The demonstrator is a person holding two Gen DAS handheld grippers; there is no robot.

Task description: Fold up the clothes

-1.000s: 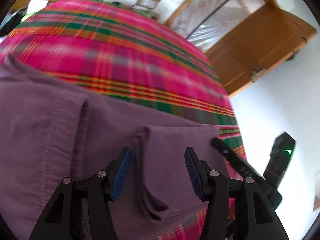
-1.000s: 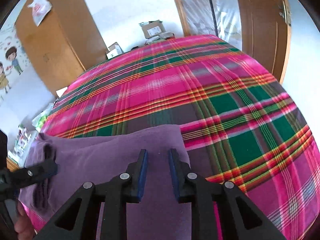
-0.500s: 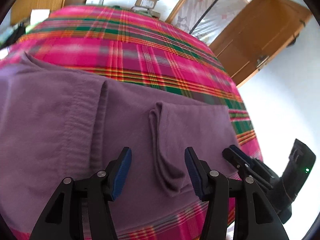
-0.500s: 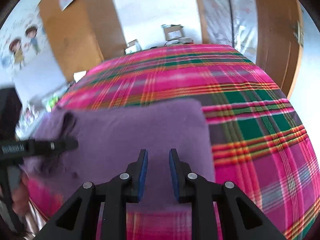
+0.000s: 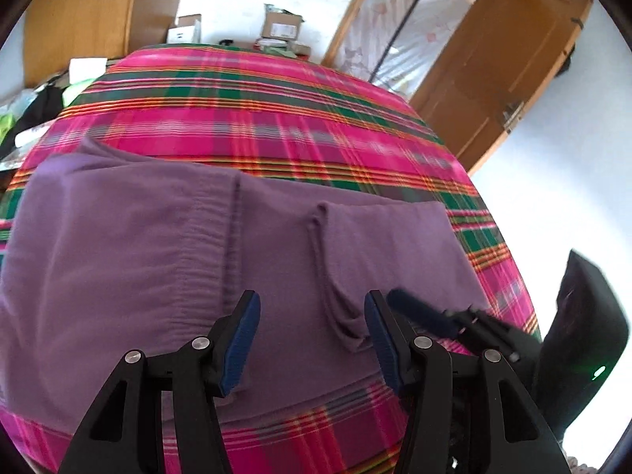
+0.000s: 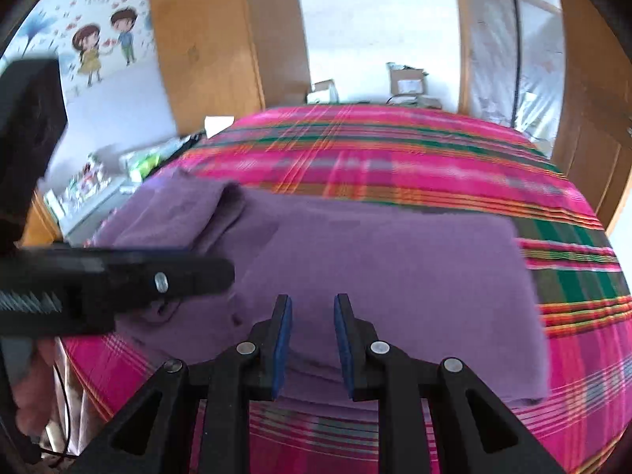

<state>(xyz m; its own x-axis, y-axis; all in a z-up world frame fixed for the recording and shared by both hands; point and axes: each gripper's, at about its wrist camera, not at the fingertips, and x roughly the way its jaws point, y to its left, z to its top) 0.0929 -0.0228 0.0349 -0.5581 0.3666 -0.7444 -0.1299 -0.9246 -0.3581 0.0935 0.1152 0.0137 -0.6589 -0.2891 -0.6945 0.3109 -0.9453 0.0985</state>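
Fingers of left gripper [image 5: 312,333] spread wide, nothing between the pads; they hang over the near edge of the garment [image 5: 166,260]. Right gripper [image 6: 312,339] fingers stand a little apart, also empty, above the same purple cloth. Neither grips anything.

Garment lies flat on the bed [image 5: 276,118], on the plaid cover, near the front edge. Shape reads as a rough rectangle: right side a clean straight edge, layers stacked at the near side. A narrow doubled fold [image 5: 335,276] runs across the top toward the left gripper; a bunched corner [image 6: 221,205] sits at the far left in the right view.

Judgement: folding is well along, at least one fold laid. Likely left: one more fold or tidying the bunched corner. Garment type unclear.
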